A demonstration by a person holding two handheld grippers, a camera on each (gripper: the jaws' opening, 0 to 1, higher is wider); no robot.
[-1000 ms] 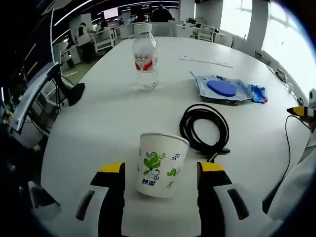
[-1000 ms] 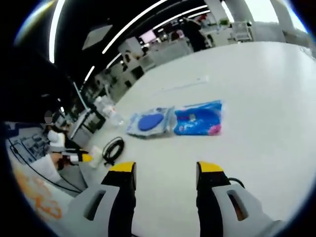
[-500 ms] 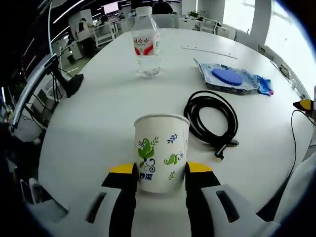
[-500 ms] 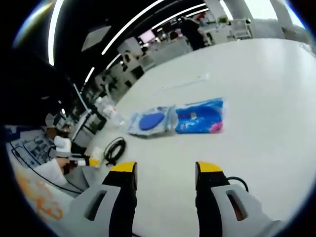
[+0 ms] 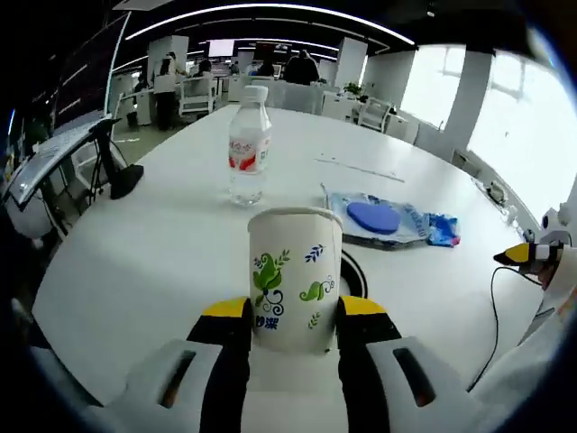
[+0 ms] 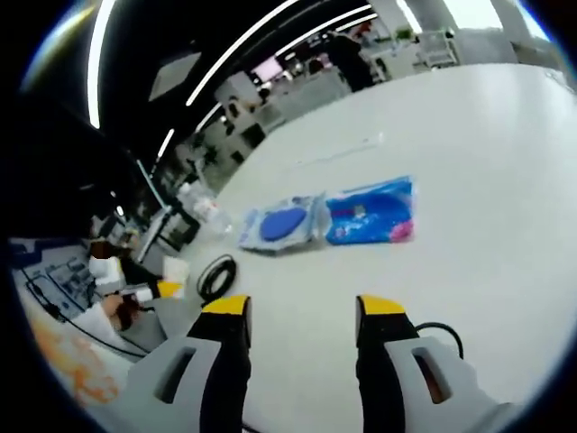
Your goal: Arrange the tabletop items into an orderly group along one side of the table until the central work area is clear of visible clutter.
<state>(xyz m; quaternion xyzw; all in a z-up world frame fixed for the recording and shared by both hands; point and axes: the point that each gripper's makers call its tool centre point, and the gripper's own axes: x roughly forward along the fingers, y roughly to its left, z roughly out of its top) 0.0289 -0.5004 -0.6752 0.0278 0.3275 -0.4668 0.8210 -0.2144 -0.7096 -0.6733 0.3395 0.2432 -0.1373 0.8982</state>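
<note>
A: Left gripper view?
B: The left gripper (image 5: 293,317) pinches the paper cup (image 5: 295,279) upright between its 2 jaws, in front of a water bottle (image 5: 248,146), a black cable (image 5: 353,271) and a blue packet (image 5: 388,219) on the white table (image 5: 144,244).

A: Right gripper view?
B: The right gripper (image 6: 301,311) is spread with nothing between its jaws, above the table (image 6: 469,135); 2 blue packets (image 6: 334,216) lie ahead, the coiled cable (image 6: 216,275) left.

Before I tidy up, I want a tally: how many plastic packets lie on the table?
2, side by side: a clear packet with a blue disc, and a blue packet beside it. Others may be hidden.
</note>
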